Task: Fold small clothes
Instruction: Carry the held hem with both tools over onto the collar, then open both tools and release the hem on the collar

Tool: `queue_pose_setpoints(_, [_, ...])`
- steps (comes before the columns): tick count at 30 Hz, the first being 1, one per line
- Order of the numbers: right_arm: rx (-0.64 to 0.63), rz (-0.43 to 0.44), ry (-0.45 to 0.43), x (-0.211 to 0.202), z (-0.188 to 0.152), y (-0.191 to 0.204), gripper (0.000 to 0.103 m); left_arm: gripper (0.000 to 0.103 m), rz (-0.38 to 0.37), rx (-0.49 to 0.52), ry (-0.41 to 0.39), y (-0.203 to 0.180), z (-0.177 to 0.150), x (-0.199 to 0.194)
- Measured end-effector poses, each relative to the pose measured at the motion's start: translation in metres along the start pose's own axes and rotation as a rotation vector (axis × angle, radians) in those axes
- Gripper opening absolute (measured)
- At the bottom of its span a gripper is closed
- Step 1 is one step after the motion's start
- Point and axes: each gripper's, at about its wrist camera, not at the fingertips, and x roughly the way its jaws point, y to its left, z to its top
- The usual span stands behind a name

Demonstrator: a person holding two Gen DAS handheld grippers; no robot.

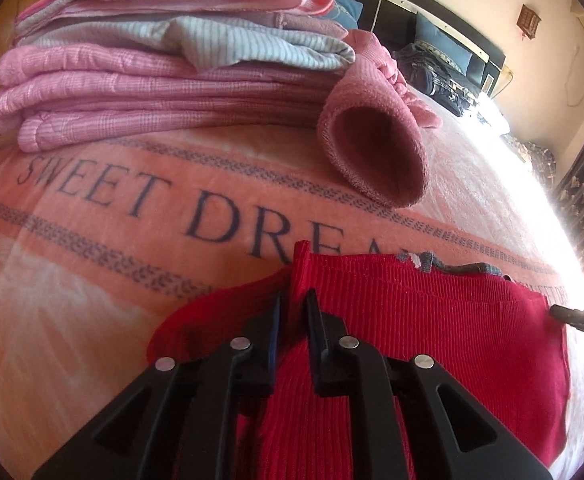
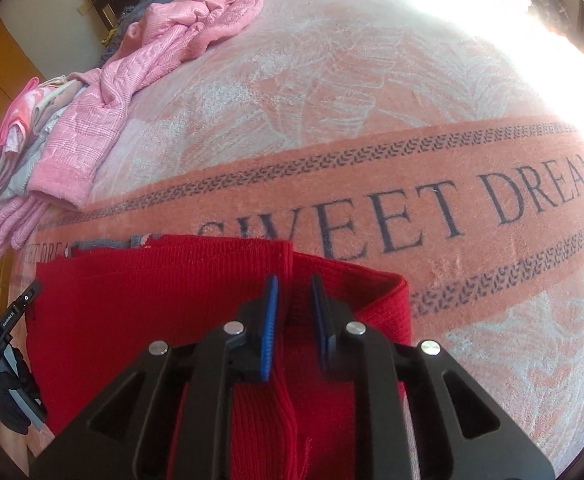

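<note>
- A red ribbed knit garment (image 1: pixel 431 320) lies spread on the pink "SWEET DREAMS" blanket (image 1: pixel 92 240) that covers the bed, at the near edge, with a grey trim (image 1: pixel 451 266) showing along its far side.
- The left gripper (image 1: pixel 293 312) has its fingers drawn narrow onto a raised fold at the garment's left corner; red cloth stands up between the blue pads (image 1: pixel 276 332), so it looks pinched.
- The right gripper (image 2: pixel 293 300) does the same at the other corner, narrow around a ridge of red knit, with a sleeve or flap (image 2: pixel 371 292) curling out to its right.
- The step in hand seems to be carrying this held edge over the body of the garment to make a fold.
- To do it well, both corners should lift together and travel level, so the edge stays straight and the knit does not sag in the middle.
- The ribbed cloth is stretchy; pulling the two tools apart too hard would skew it, so only light tension is wanted.
- Land the held edge square on the far edge by the grey trim, then let go.
- A pile of folded pink and striped clothes (image 1: pixel 152 60) sits well apart on the left, with a loose pink sleeve (image 1: pixel 375 148) nearer; the fold should keep clear of it.
</note>
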Motion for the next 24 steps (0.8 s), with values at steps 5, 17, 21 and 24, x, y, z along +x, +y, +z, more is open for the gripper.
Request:
queue_pose_setpoints(5, [-0.046, 0.081, -0.001, -0.062, -0.018, 0.003, 0.035, 0.013, -0.049, 0.025, -0.058, 0.003, -0.003, -0.068])
queue_pose_setpoints(17, [-0.107, 0.207, 0.116, -0.101, -0.164, -0.006, 0.048, 0.047, -0.169, -0.011, 0.073, -0.035, -0.098, -0.135])
queue_pose_setpoints(21, [-0.087, 0.207, 0.156, -0.080, -0.172, -0.014, 0.047, 0.053, -0.122, 0.053, 0.089, -0.047, -0.109, -0.120])
queue_pose_setpoints(24, [-0.087, 0.246, 0.174, -0.071, -0.171, -0.014, 0.019, 0.059, -0.119, 0.049, 0.117, -0.049, -0.113, -0.105])
